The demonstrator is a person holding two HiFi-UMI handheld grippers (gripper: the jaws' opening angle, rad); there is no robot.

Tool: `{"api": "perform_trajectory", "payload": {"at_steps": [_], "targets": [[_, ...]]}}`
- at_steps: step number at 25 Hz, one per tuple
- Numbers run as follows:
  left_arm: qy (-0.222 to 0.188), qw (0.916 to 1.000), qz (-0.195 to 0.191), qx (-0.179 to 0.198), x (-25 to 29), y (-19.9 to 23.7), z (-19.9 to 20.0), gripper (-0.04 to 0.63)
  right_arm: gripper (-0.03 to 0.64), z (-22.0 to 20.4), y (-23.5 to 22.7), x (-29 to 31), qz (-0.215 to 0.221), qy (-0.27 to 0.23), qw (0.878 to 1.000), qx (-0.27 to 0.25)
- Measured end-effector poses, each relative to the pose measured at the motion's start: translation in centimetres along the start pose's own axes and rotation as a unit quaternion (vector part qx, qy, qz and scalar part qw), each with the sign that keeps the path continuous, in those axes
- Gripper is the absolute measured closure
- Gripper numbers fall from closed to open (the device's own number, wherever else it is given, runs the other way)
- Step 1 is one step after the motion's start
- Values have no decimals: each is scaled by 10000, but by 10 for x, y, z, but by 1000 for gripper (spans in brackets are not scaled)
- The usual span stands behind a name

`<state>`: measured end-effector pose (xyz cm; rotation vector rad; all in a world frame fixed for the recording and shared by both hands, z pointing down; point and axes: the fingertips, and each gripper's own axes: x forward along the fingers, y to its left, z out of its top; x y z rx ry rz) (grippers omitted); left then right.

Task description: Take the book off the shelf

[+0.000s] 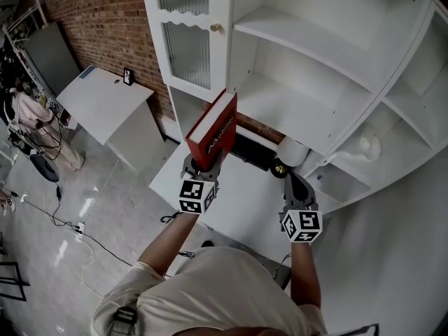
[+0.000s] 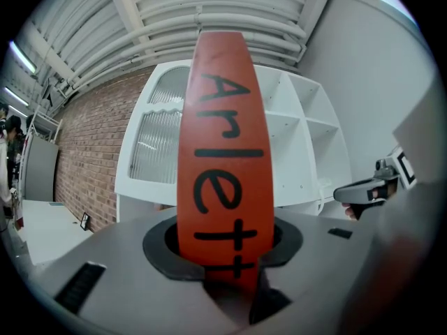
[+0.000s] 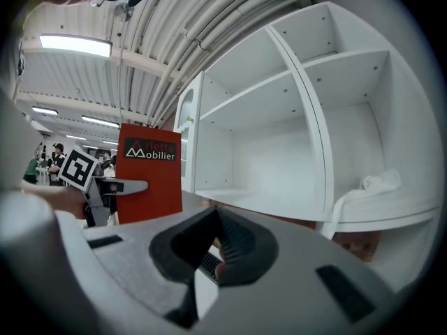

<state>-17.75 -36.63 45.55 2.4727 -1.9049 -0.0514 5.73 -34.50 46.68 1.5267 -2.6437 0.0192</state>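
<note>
Book point(image 1: 212, 126) is off the shelf point(image 1: 301, 44) and in my left hand-held gripper point(image 1: 201, 165), whose jaws are clamped on the lower end of its spine. It stands tilted in the air over the back edge of the worktop point(image 1: 238, 201), in front of the shelf's lower left bay.

The head view gives me its red cover and white page edge. It also shows a dark keyboard point(image 1: 250, 152) at the worktop's back edge, which the left gripper view does not show at all.

The left gripper view shows the spine head-on, with black letters "Arlett" on red (the rest runs down between the jaws). Only the right gripper view shows the front cover, which carries a dark label with "Mobilier" in white. That view also catches a white cloth point(image 3: 380, 182) lying on a low shelf board at the right.

My right hand-held gripper point(image 1: 292, 180) is empty, its jaws meeting at the tips. It hangs over the worktop, near the book on its right side.

Both forearms reach forward, and both hand-held grippers point about level at the shelf.
</note>
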Motion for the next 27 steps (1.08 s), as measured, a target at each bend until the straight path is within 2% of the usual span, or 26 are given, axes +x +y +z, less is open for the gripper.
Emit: {"api": "perform_trajectory", "payload": {"at_steps": [27], "targets": [[111, 9999, 108, -72, -8, 0, -12, 445, 618, 5, 4, 8, 162, -88, 9998, -16]]}}
